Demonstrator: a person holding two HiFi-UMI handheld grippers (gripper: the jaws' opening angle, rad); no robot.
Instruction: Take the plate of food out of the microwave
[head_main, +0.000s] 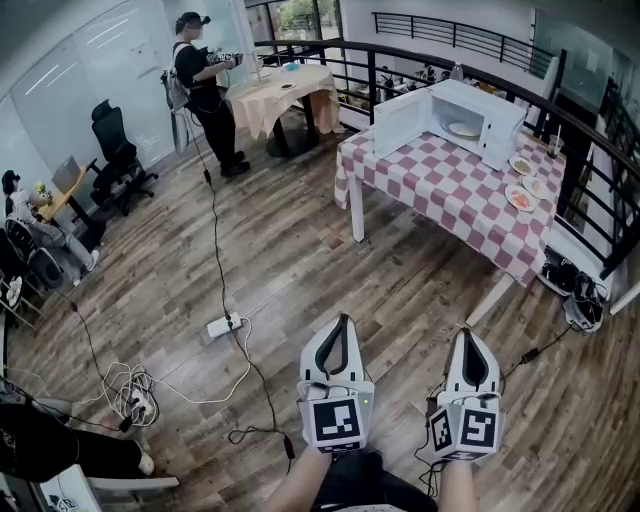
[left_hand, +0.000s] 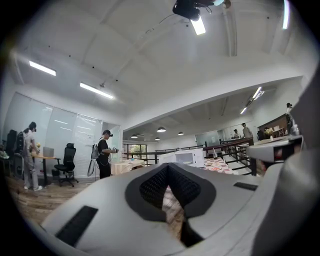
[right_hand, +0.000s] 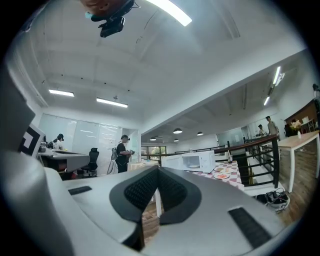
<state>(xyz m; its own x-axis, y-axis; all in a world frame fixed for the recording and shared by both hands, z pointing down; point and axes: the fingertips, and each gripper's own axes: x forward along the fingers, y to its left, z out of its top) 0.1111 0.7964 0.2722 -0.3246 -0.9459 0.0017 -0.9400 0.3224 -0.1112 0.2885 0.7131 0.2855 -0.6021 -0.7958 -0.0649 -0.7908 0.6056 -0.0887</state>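
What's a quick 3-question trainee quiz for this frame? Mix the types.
1. Fill in: the left claw and the right claw are both ___, with nothing between their jaws.
2. True or false: the microwave on the checked table has its door open.
3. Where is the plate of food that must be fetched? A) on the checked table B) inside the microwave C) in the right claw
Key: 1 shut; 2 true; 3 B.
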